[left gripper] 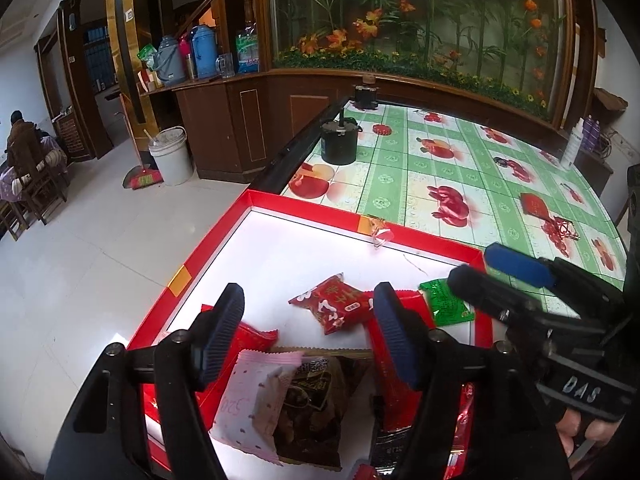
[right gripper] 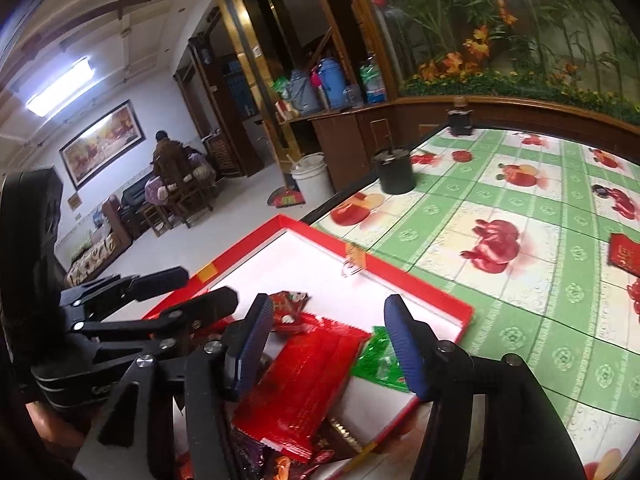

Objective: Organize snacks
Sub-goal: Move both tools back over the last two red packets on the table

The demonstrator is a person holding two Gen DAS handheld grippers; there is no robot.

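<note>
Left wrist: pink packet [left gripper: 256, 396] reads "520"; both grippers' jaws part-open, gripping nothing, over red tray [left gripper: 224, 232]

Red-rimmed box [left gripper: 256, 202]: one. Snack packets inside, those that can be told apart:
- red packets, three [left gripper: 334, 308]
- green packet, one [left gripper: 448, 302]
- pink-and-white packet, one [left gripper: 256, 404]
- dark brown packet, one [left gripper: 316, 408]

Black pots on the bench: two [left gripper: 339, 142]. White bucket on the floor: one [left gripper: 170, 156].

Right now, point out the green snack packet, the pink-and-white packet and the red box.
green snack packet [left gripper: 448, 302], left wrist view, middle of its face.
pink-and-white packet [left gripper: 256, 400], left wrist view, centre of its front.
red box [left gripper: 304, 210], left wrist view, far rim.
</note>
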